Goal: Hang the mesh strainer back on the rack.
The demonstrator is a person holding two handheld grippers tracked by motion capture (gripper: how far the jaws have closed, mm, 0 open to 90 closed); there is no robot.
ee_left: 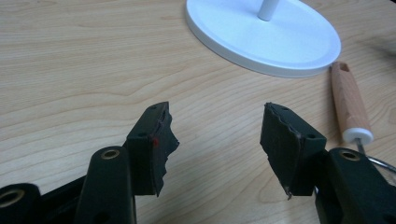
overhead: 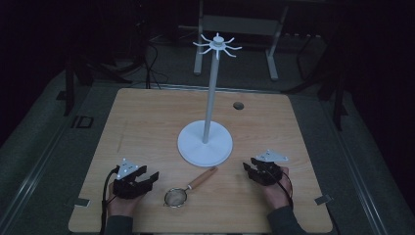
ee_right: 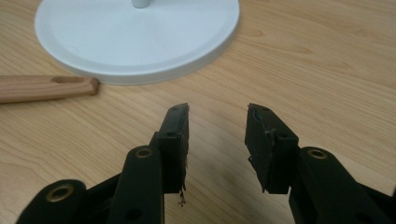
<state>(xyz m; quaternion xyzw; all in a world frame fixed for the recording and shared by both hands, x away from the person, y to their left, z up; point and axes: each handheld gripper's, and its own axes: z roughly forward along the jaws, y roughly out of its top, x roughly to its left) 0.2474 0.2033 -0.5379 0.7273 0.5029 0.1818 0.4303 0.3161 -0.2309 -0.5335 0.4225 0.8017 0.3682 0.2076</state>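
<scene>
A small mesh strainer [overhead: 175,197] with a wooden handle [overhead: 201,178] lies on the table between my two grippers, its handle pointing toward the white stand's round base [overhead: 195,149]. The stand's pole [overhead: 210,98] rises to a ring of hooks [overhead: 216,45]. My left gripper [overhead: 150,177] is open just left of the strainer, nothing between its jaws. In the left gripper view the wooden handle [ee_left: 349,100] lies to the right of the open gripper [ee_left: 217,116]. My right gripper [overhead: 248,168] is open at the table's right front, and its own view shows the gripper [ee_right: 218,112] and the handle's end [ee_right: 44,87].
The wooden table [overhead: 147,122] has a small round hole [overhead: 238,105] at the back right. The stand's base [ee_right: 135,42] sits at the table's middle. Grey floor and a white frame [overhead: 235,29] lie beyond the far edge.
</scene>
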